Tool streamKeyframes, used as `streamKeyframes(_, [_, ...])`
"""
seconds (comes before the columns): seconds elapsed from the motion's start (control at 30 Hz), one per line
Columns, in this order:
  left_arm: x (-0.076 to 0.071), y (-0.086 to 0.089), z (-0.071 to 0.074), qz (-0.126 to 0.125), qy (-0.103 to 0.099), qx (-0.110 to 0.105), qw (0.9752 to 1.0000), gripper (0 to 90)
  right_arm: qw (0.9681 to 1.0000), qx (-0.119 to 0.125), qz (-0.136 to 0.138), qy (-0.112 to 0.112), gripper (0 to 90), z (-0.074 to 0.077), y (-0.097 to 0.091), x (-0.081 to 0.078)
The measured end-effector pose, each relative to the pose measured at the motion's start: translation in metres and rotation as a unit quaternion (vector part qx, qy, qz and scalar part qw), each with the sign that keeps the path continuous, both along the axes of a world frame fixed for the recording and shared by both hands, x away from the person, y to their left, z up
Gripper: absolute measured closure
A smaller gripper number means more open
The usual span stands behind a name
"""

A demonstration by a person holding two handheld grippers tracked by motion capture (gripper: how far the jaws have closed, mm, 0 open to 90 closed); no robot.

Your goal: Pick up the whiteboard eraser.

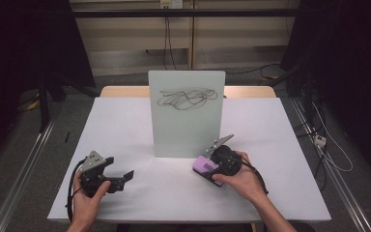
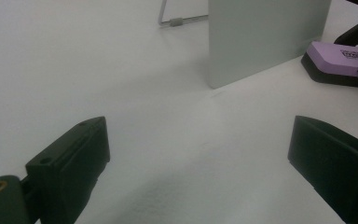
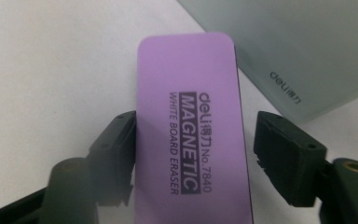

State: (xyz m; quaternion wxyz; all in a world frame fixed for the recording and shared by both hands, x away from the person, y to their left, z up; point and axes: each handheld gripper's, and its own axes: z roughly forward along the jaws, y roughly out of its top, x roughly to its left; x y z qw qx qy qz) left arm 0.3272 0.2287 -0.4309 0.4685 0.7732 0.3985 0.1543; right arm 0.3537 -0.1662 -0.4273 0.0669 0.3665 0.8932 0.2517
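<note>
A purple magnetic whiteboard eraser (image 1: 204, 165) lies flat on the white table, just in front of the right foot of a small upright whiteboard (image 1: 186, 128). The board carries black scribbles (image 1: 188, 98) near its top. My right gripper (image 1: 211, 172) points down over the eraser (image 3: 186, 70). Its jaws straddle the long sides: the left pad is at the edge and a thin gap shows at the right pad. My left gripper (image 1: 121, 166) rests low on the table at the front left, open with nothing between its fingers (image 2: 198, 140). It faces the board (image 2: 265, 37) and the eraser (image 2: 342, 57).
The white table (image 1: 125, 125) has bare surface to the left and right of the board. A wire stand (image 2: 177, 20) props the board from behind. Cables and dark frames lie on the floor beyond the table's edges.
</note>
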Motion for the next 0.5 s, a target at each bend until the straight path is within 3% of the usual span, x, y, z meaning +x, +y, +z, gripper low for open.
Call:
streamKeyframes(0.27, [0.0007, 0.0004, -0.0006, 0.003, 0.001, 0.000, 1.0000, 5.4, 1.0000, 0.001, 0.009, -0.001, 40.4, -0.0016, 0.0037, -0.0002])
streamKeyframes(0.5, [0.0009, 0.0006, -0.0006, 0.002, 0.003, 0.007, 1.0000, 5.4, 0.9997, 0.000, 0.017, -0.020, 40.9, -0.0024, 0.0045, -0.0019])
